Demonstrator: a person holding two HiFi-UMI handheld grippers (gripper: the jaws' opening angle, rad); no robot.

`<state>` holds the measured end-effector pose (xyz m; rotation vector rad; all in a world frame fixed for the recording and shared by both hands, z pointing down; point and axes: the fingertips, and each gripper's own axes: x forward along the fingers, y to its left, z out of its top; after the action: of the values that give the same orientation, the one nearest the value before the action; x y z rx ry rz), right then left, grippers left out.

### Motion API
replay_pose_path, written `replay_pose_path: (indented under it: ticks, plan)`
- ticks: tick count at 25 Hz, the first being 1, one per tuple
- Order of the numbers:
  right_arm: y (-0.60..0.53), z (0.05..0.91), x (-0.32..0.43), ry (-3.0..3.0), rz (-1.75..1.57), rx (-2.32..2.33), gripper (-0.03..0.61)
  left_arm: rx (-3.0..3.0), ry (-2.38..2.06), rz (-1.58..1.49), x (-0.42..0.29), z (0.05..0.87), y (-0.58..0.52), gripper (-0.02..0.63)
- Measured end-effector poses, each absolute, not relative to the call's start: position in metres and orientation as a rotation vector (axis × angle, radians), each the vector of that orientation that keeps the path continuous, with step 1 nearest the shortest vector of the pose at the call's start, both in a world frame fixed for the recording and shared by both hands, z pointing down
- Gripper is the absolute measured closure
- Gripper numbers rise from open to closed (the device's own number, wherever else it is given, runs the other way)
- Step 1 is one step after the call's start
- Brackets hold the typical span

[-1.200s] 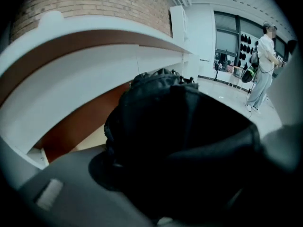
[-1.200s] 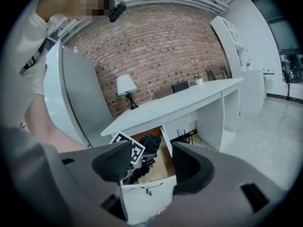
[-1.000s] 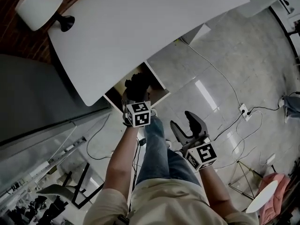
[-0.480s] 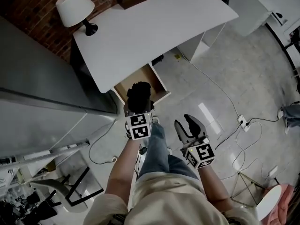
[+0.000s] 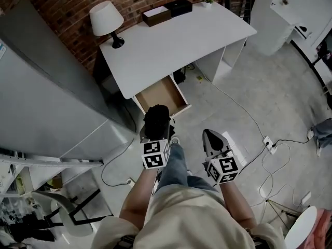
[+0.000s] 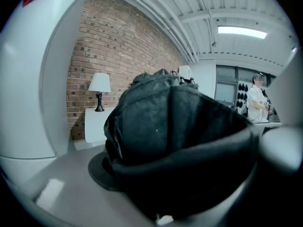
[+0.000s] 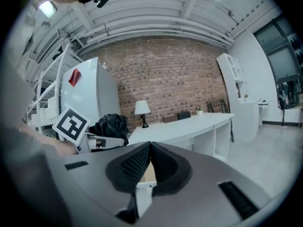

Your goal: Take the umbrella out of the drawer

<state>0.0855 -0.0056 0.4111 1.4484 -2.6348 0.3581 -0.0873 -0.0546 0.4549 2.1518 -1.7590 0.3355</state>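
Holding the folded black umbrella (image 5: 156,119) tight in the left tool (image 5: 156,133), up in the air and looking clear of the open drawer (image 5: 162,94) under the white table (image 5: 176,40); just snapped the right tool (image 5: 211,138) shut on nothing; best to squeeze firmly so as not to drop it; lift slow and steady; stay off the table edge; use the right tool for pushing the drawer in.

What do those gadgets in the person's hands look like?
The left gripper and right gripper are grey handheld tools with dark, ribbed jaws. Each carries a white cube printed with black square markers. The person wears a pale short-sleeved shirt.
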Motion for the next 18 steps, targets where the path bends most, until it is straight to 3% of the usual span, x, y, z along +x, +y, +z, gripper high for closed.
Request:
replay_pose_path:
  ticks: [18]
  plan:
    - [0.064,0.362,0.084,-2.703,0.102,1.356,0.577,2.184,-1.732,0.154,-0.074,0.403,0.062,0.357]
